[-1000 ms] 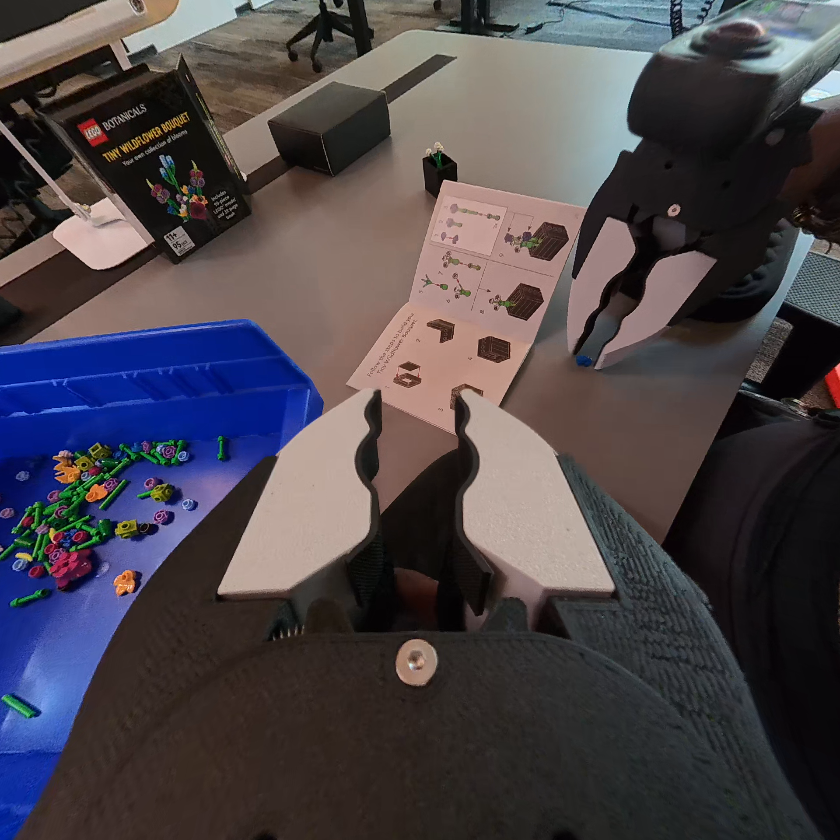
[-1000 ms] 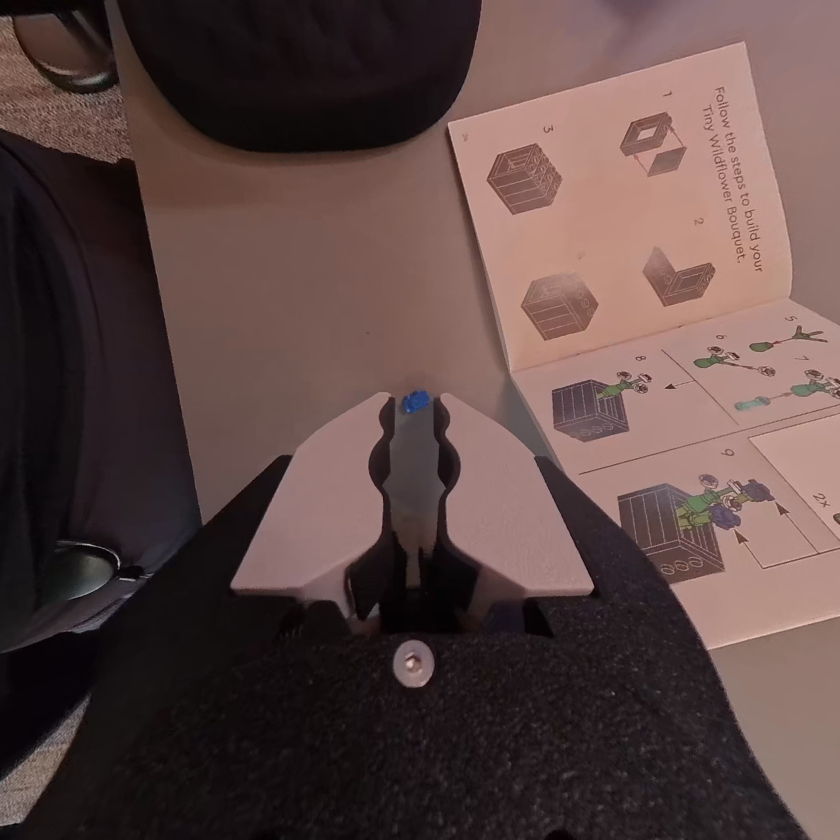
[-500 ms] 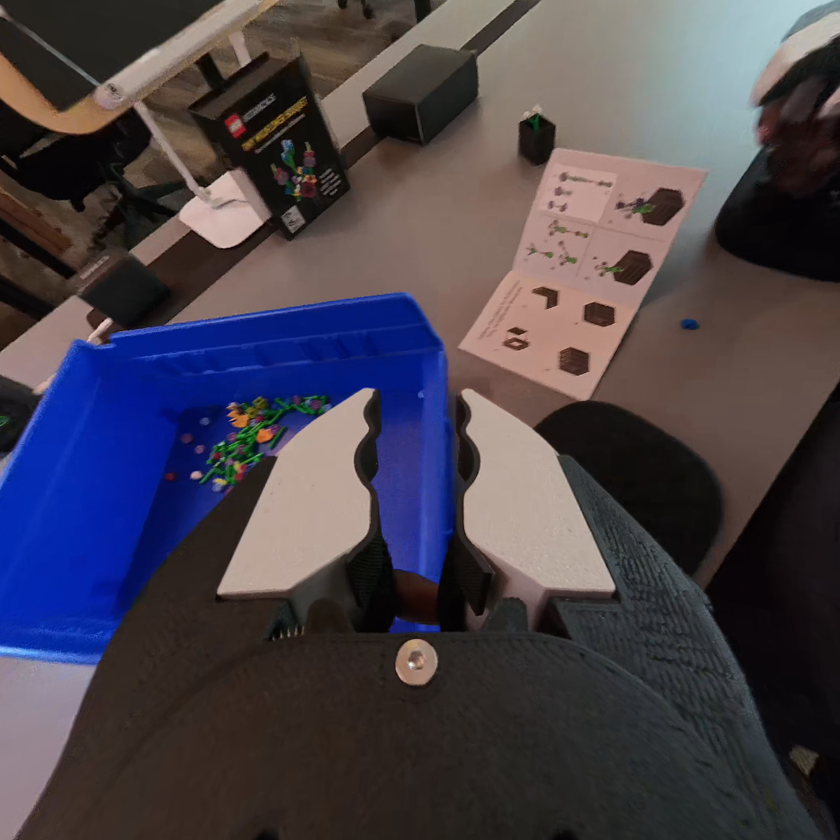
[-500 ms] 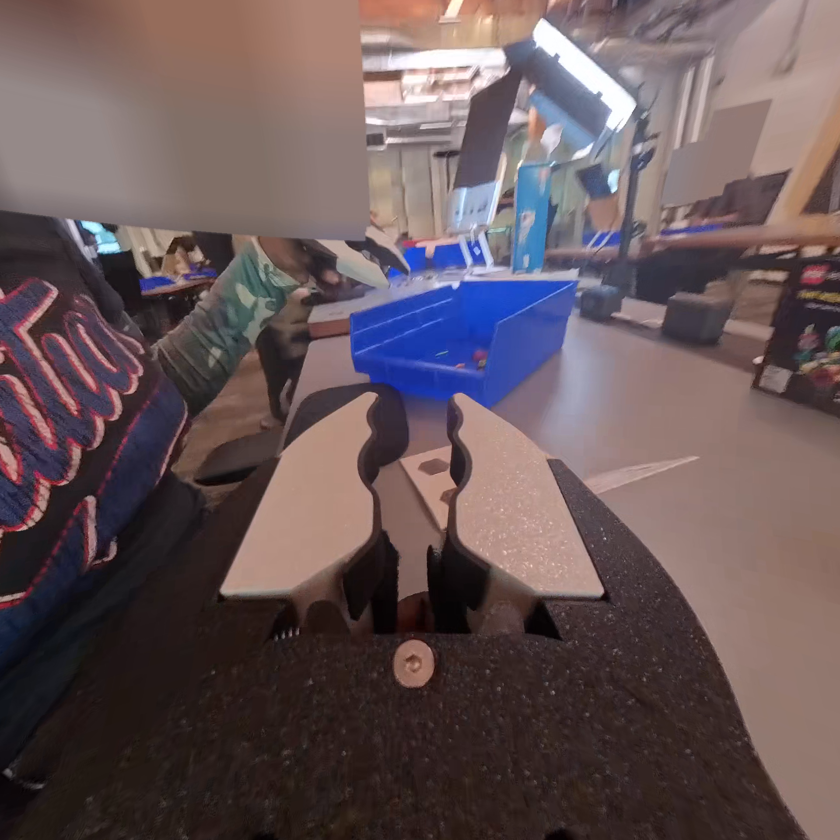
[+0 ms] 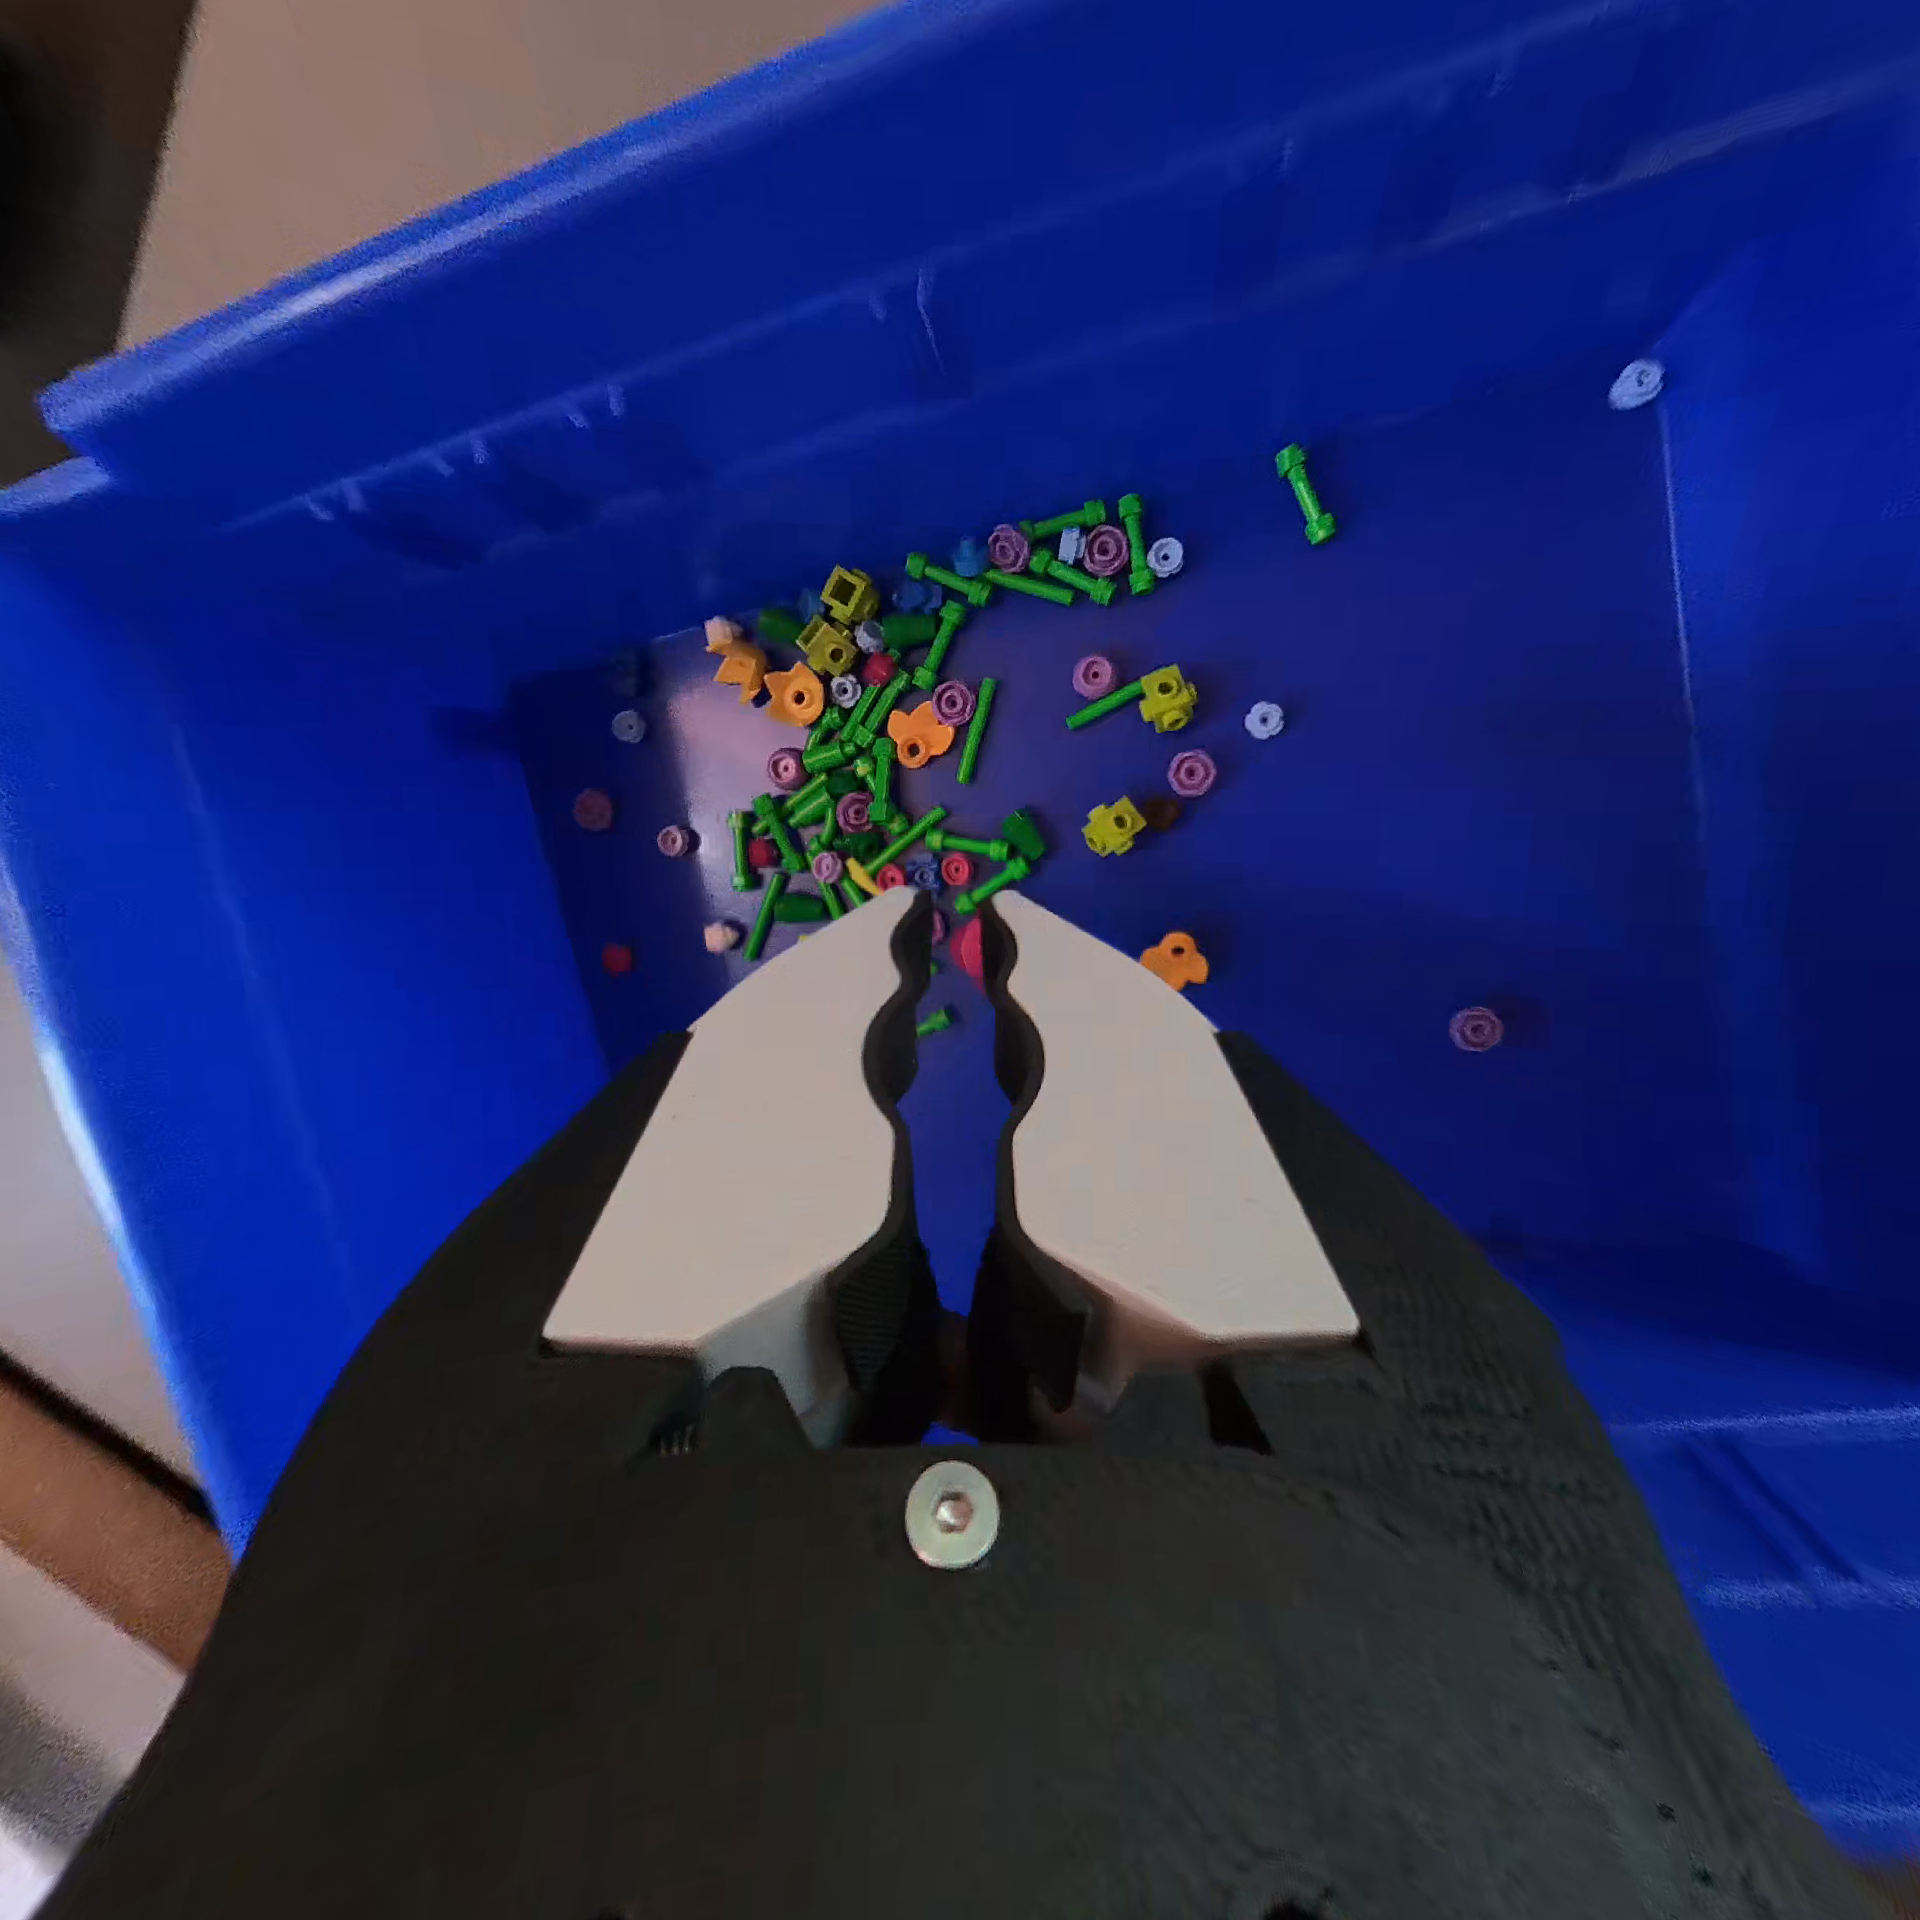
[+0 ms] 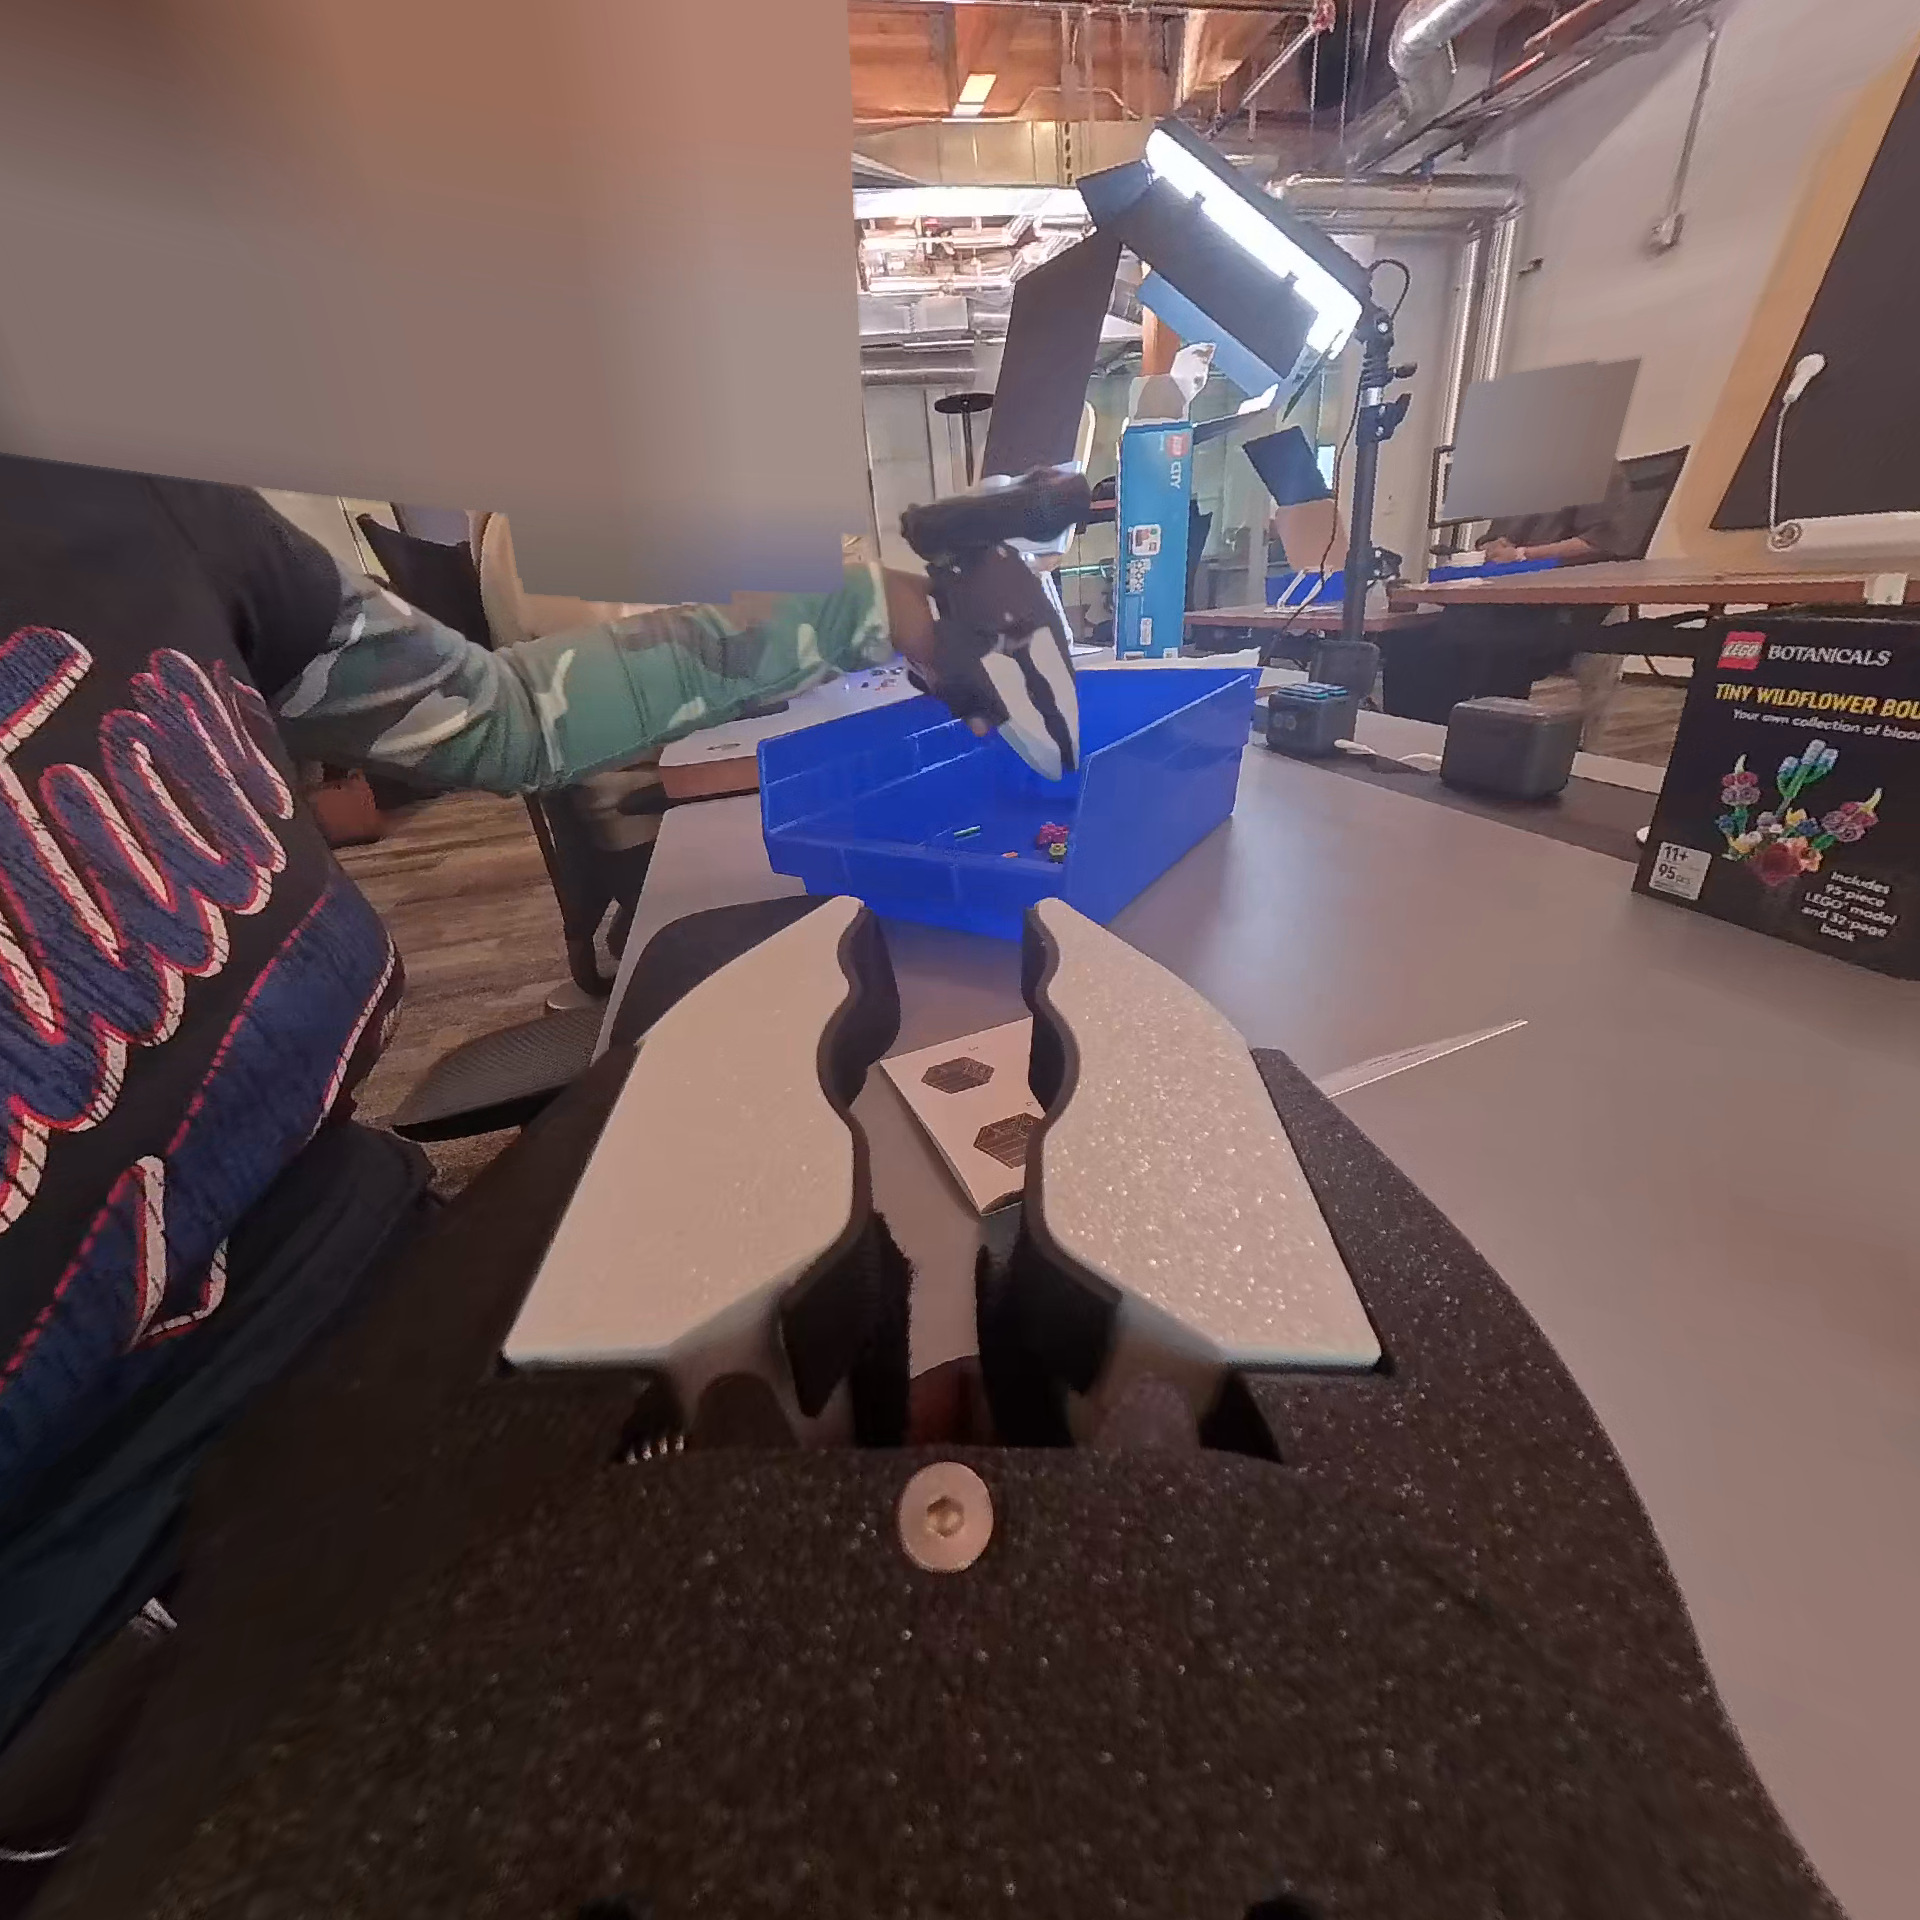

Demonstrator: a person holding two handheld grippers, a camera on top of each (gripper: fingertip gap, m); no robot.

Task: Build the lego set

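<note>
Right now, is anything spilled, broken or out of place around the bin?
Nothing stands out. The loose pieces all lie inside the blue bin, scattered but contained. The left gripper points down into it, and the booklet lies flat on the table.

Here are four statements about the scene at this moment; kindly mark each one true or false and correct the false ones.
1. The left gripper points down into the blue bin. True.
2. The bin holds only green pieces. False: green stems lie among purple, orange and yellow pieces.
3. The right gripper grips a blue piece. False: its jaws stand apart with nothing between them.
4. An instruction booklet lies on the table in front of the right gripper. True.
</note>
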